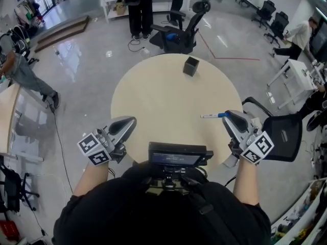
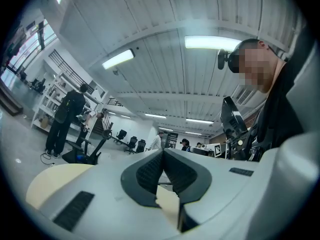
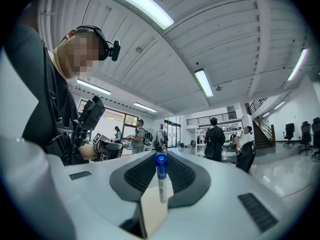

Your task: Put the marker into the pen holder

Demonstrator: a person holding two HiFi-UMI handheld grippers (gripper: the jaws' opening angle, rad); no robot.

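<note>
Right tool grips slim blue-capped white marker; left tool shows ribbed jaws together.

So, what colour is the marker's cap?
The marker has a blue cap; the right gripper view shows it best.

The pen holder stands on the bench at upper centre. The marker is mid-right — at the tips of the right hand-held gripper.

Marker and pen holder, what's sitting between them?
Nothing: the head view shows only bare table between the marker and the black pen holder.
</note>
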